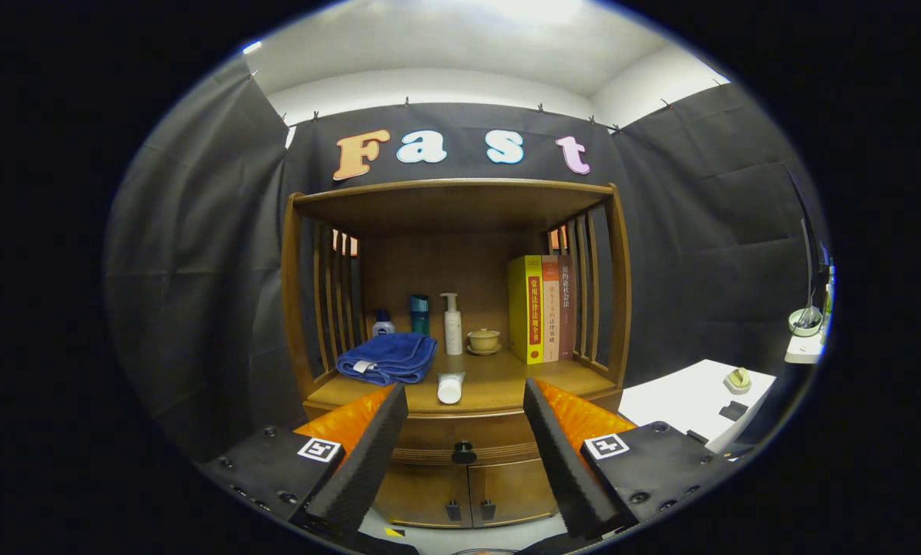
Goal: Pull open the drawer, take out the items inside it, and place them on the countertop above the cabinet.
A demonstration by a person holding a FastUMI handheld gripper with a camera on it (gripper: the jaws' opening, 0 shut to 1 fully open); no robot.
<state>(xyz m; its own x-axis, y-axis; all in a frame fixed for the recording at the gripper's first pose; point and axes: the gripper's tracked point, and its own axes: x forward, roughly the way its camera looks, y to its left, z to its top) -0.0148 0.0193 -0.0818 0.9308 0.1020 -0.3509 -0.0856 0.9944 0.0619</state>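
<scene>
Gripper [464, 432] spread wide and empty, squared to the wooden cabinet [614, 308], with the shut drawer [429, 435] straight ahead and its dark round knob [464, 452] centred between the fingers, well apart from both, below the countertop [499, 381].

The gripper [464, 401] sits at the bottom of the frame, its fingers [368, 455] spread wide with nothing between them. In the gap, low centre, the drawer [460, 435] is closed, its dark knob [464, 452] facing the camera above two small cabinet doors [468, 489]. On the countertop [499, 378], mid-frame, a white tube [450, 387] lies by the front edge. A folded blue towel [388, 358] is left of it, a pump bottle [452, 324] and a lidded cup [483, 340] stand behind, and upright books [541, 308] stand to the right.
</scene>
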